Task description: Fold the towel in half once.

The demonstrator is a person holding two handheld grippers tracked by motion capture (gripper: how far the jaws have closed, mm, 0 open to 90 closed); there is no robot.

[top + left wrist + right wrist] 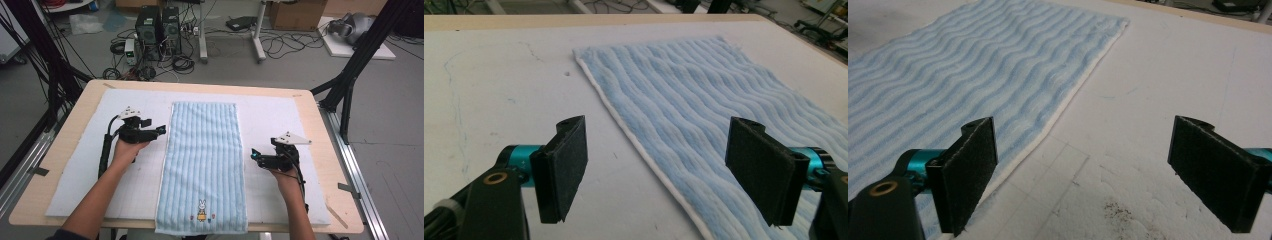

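Note:
A light blue striped towel [202, 165] lies flat down the middle of the white mat [75, 165], with a small rabbit picture near its front end. My left gripper [164, 130] is just beside the towel's left edge, pointing at it, jaws open. In the left gripper view that gripper [664, 170] has the towel's white hem [644, 150] running between its pads, which do not touch it. My right gripper [253, 155] is a little off the towel's right edge, open. In the right gripper view it [1088, 175] stands over the mat, with the towel [963, 65] at the left.
The mat covers a wooden table [325, 130]. Black frame posts [355, 65] stand at both back corners. Computers [157, 30], cables and a cardboard box [297, 15] sit on the floor behind the table.

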